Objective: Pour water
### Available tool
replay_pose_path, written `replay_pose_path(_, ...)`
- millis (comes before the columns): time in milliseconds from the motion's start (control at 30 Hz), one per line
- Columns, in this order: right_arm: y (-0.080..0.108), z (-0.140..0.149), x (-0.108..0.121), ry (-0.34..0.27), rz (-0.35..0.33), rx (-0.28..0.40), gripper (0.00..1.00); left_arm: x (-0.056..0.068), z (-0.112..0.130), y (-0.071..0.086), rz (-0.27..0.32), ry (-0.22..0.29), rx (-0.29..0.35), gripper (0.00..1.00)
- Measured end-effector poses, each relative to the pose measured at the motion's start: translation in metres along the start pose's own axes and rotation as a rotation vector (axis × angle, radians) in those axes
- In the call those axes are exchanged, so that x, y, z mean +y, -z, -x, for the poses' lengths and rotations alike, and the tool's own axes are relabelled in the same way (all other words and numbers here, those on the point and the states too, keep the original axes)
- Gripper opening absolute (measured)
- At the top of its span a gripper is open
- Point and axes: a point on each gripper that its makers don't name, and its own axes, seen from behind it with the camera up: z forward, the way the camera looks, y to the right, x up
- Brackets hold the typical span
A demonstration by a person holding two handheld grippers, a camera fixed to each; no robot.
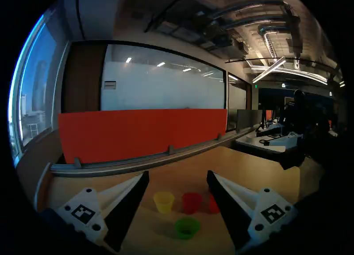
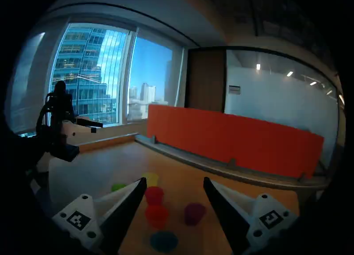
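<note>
I think I am at the very start. My left claw (image 1: 177, 180) and my right claw (image 2: 175, 180) are both wide open and hold nothing. On the worktop (image 1: 248, 166) the red cup (image 1: 191, 202) stands just beside the yellow cup (image 1: 163, 202), and the green cup (image 1: 186, 227) is near it. Next I must pick one cup and grip it softly. I cannot tell which cup has water.

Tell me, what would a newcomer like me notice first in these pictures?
The long orange panel standing along the far edge of the wooden table grabs you first. Next come the little bright cups on that table, a yellow cup, a red cup and a green cup, seen between the open fingers of the left gripper. In the right gripper view, a big window shows sunlit towers against blue sky.
</note>
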Motion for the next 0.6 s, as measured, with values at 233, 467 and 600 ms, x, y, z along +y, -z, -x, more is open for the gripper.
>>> replay_pose_path(233,0.0,0.014,-0.012,0.024,-0.045,-0.081,0.99,0.001,0.016,0.001,0.032,-0.021,-0.056,0.97)
replay_pose_path(467,0.0,0.032,-0.014,0.035,-0.058,-0.132,0.99,0.0,0.036,-0.003,0.051,-0.027,-0.103,0.97)
replay_pose_path(600,-0.001,0.044,-0.012,0.03,-0.059,-0.161,0.99,-0.001,0.051,-0.006,0.055,-0.024,-0.128,0.97)
